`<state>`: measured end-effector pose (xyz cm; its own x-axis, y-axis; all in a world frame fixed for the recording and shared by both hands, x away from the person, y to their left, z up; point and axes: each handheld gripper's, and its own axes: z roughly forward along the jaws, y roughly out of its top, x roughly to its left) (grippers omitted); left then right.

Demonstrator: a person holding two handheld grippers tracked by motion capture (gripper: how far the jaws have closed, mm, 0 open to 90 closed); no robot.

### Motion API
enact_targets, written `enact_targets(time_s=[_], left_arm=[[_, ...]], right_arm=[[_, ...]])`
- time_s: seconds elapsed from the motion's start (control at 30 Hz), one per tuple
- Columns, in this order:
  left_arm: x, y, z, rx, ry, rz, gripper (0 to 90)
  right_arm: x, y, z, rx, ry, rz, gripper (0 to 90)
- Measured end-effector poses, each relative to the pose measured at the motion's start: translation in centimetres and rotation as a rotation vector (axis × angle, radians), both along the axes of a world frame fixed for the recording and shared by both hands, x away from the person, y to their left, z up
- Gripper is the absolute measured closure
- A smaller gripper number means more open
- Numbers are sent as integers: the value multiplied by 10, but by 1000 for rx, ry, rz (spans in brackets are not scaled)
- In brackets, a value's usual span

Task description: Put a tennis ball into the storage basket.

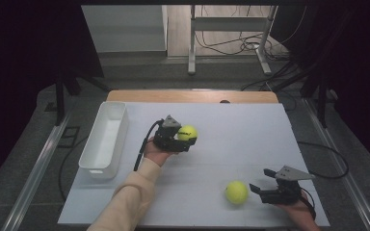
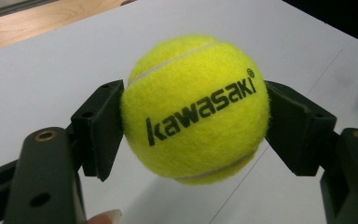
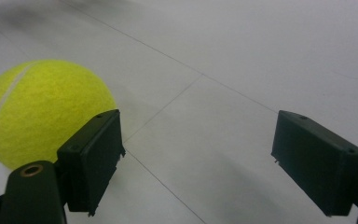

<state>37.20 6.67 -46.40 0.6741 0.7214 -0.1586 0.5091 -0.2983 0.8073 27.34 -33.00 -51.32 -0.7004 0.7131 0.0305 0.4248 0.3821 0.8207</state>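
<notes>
White plastic, a long open bin (image 1: 103, 139) lies along the left edge of the pale table (image 1: 231, 125). Just right of it, a hand in a cream sleeve (image 1: 125, 199) carries the left gripper (image 1: 185, 139), whose black jaws pinch a yellow-green tennis ball (image 1: 187, 133). In the left gripper view that held ball (image 2: 196, 109) sits squarely between the two pads, which press into its felt on both flanks; black lettering runs across its front, and it hangs clear of the table surface.

Further right and nearer the person, a second tennis ball (image 1: 236, 192) rests on the table. The right gripper (image 1: 259, 183) sits just beside it, jaws spread wide with nothing between them. In the right gripper view this ball (image 3: 42, 112) lies outside the gap, behind the left-hand jaw and partly hidden by it; whether it touches that jaw cannot be told. The space between the pads holds bare table.
</notes>
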Motion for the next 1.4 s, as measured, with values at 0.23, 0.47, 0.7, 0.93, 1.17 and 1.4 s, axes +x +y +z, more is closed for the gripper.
enact_targets(time_s=[0.23, 0.47, 0.7, 0.93, 1.17, 1.4], left_arm=[[-2, 0, 2, 9, -5, -2, 267], [-4, 0, 4, 12, -12, -6, 267], [-4, 1, 3, 17, -9, -6, 266], [-5, 0, 0, 17, -4, -9, 266], [-5, 1, 0, 16, -5, -8, 266], [-5, 2, -2, 16, 1, -5, 266]], right_arm=[[0, 0, 0, -2, 0, 0, 169], [0, 0, 0, -1, 0, -3, 170], [0, 0, -1, -5, -3, -3, 170], [0, 0, -1, -7, -5, -3, 170], [0, 0, -1, -7, -4, -1, 170], [0, 0, -1, -15, -2, 0, 171]])
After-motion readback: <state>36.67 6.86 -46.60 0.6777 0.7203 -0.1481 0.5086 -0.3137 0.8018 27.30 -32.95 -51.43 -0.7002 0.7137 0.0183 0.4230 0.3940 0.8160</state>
